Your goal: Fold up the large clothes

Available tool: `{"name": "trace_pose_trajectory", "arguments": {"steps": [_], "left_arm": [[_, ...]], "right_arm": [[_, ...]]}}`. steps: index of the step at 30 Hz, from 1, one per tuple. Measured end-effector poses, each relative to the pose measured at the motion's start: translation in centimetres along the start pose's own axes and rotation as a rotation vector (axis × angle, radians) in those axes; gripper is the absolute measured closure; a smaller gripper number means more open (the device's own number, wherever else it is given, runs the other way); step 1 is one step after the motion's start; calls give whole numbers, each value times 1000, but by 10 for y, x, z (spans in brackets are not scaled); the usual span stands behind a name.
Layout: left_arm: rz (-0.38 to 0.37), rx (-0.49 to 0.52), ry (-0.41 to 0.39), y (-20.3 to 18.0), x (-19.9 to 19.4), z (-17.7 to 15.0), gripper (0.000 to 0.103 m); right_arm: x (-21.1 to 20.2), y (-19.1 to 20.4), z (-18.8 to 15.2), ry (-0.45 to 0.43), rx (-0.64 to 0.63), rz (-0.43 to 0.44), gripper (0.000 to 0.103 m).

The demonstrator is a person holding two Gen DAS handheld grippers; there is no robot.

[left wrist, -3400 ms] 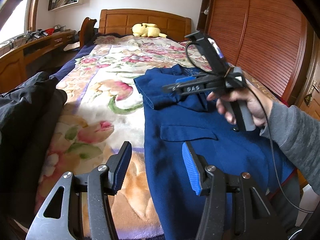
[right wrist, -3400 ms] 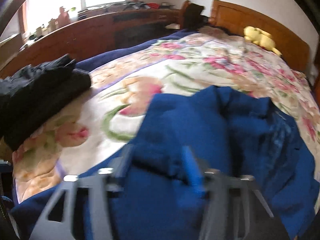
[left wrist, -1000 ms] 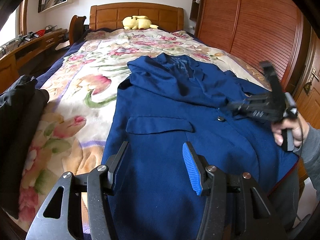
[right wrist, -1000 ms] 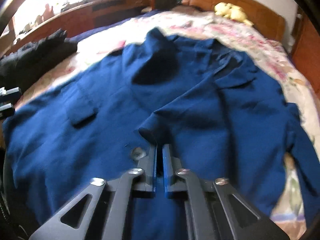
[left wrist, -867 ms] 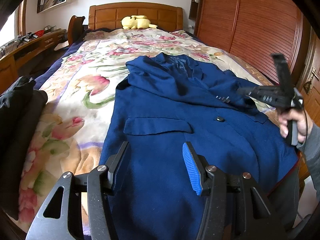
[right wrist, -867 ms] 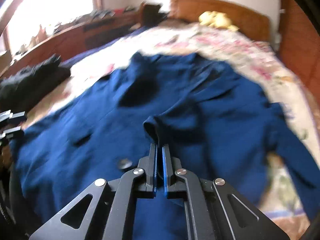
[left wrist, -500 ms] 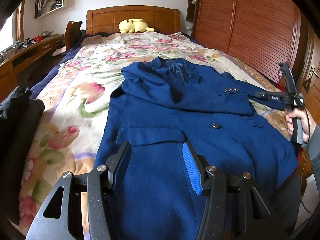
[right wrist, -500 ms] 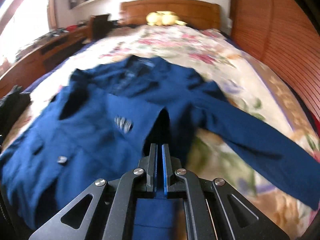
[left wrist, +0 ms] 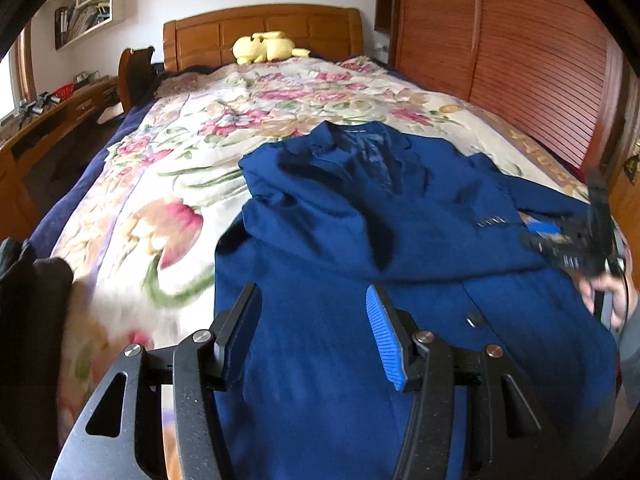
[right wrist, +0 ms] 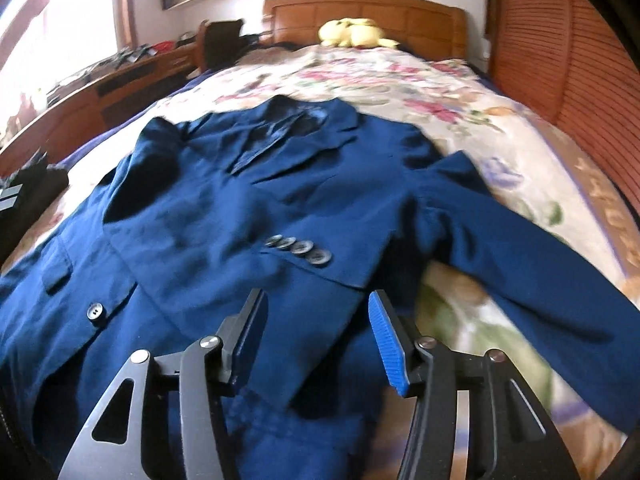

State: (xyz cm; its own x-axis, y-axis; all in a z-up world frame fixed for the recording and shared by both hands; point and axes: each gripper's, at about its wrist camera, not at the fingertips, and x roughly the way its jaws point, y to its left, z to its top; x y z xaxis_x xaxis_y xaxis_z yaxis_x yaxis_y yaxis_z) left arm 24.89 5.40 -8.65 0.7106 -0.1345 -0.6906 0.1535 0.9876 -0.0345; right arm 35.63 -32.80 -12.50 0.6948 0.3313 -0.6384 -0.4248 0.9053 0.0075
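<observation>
A navy blue jacket (left wrist: 360,240) lies face up on the bed. One sleeve is folded across its chest, with the cuff buttons (right wrist: 300,248) showing. The other sleeve (right wrist: 540,264) stretches out to the right over the bedspread. My right gripper (right wrist: 316,316) hovers just short of the folded cuff. Its jaws are opening and no cloth is pinched between them. In the left wrist view the right gripper (left wrist: 568,244) sits at the jacket's right edge, held by a hand (left wrist: 604,296). My left gripper (left wrist: 312,320) stands open above the jacket's lower front, holding nothing.
A floral bedspread (left wrist: 192,160) covers the bed, with a yellow plush toy (left wrist: 264,46) at the wooden headboard. Dark clothes (left wrist: 28,300) are piled at the bed's left edge. A slatted wooden wardrobe (left wrist: 520,60) runs along the right and a desk (left wrist: 48,120) along the left.
The right gripper carried the sleeve cuff across the jacket's chest to the right, then opened and let it drop there. The left gripper slid further over the jacket, still open.
</observation>
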Motion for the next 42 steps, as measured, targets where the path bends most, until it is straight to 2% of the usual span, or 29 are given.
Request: {"name": "trace_pose_trajectory", "arguments": {"steps": [3,9,15,21,24,26,31,33,40,42], "left_arm": [[40,12,27,11,29,22,47],[88,27,67,33,86,55,47],[104,8,114,54,137,60,47],[100,-24,107,71,155,52,47],[82,-27,88,72,156,50,47],[82,-13,67,71,156,49,47],[42,13,52,74,153,48,48],[24,-6,46,82,150,47,48],[-77,-109,35,108,147,45,49],[-104,-123,38,108,148,45,53]], "right_arm": [[21,-5,-9,42,13,21,49],[13,-14,-13,8,35,42,49],[10,-15,-12,0,53,49,49],[-5,-6,0,-9,12,3,49],[-1,9,22,6,-53,-27,49],[-1,23,44,-17,-95,-13,49],[26,76,112,-28,-202,73,49],[49,103,141,-24,-246,117,49],[115,172,222,3,-236,247,49],[128,191,236,18,-251,270,49]]}}
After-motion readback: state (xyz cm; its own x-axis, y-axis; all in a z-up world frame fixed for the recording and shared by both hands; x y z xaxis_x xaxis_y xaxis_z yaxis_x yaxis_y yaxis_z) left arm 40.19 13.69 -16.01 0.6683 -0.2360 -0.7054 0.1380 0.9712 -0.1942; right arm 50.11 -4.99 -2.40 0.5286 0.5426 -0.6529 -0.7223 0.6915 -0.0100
